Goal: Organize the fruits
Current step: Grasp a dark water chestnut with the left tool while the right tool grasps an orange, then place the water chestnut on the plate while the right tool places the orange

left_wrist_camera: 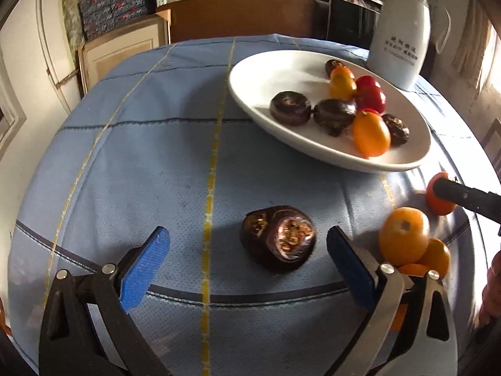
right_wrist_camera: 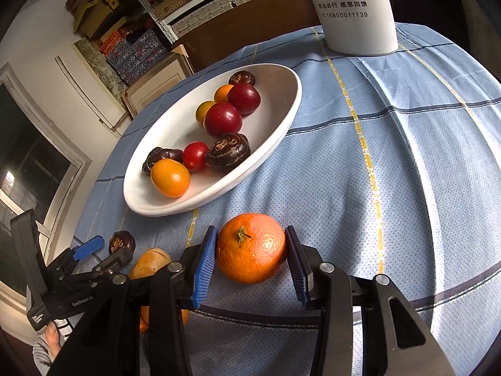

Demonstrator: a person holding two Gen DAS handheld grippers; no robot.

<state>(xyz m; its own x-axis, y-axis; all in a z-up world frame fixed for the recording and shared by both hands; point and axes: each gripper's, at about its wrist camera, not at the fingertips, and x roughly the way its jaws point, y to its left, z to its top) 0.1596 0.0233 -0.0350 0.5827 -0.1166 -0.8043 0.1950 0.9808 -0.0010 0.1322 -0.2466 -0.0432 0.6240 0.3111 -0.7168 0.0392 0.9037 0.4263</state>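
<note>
In the left wrist view, the left gripper (left_wrist_camera: 247, 244) stood wide open above the blue checked tablecloth (left_wrist_camera: 141, 156), holding nothing; a dark water chestnut (left_wrist_camera: 278, 238) lay on the cloth between its blue pads (left_wrist_camera: 144, 266), touching neither. Just right of the right-hand pad sat a cluster of orange kumquats (left_wrist_camera: 404, 235), close against the finger. Beyond them, a black finger of the other gripper pressed against a tangerine (left_wrist_camera: 438, 197). The white oval dish (left_wrist_camera: 250, 75) lay further back, carrying chestnuts, kumquats and red cherry tomatoes (left_wrist_camera: 371, 94). A white jug (left_wrist_camera: 400, 47) with printed characters stood behind the dish. In the right wrist view, the right gripper (right_wrist_camera: 250, 250) was partly closed around the tangerine (right_wrist_camera: 250, 247), which rested on the cloth; the right-hand pad touched the peel, and the left-hand pad sat against it or just beside it. The dish (right_wrist_camera: 281, 119) lay ahead and to the left, near the tangerine, with nothing between them. The left gripper (right_wrist_camera: 103, 250) appeared at lower left, the water chestnut (right_wrist_camera: 122, 241) between its fingers and a kumquat (right_wrist_camera: 150, 263) beside it. The jug (right_wrist_camera: 357, 12) stood at the far edge.
</note>
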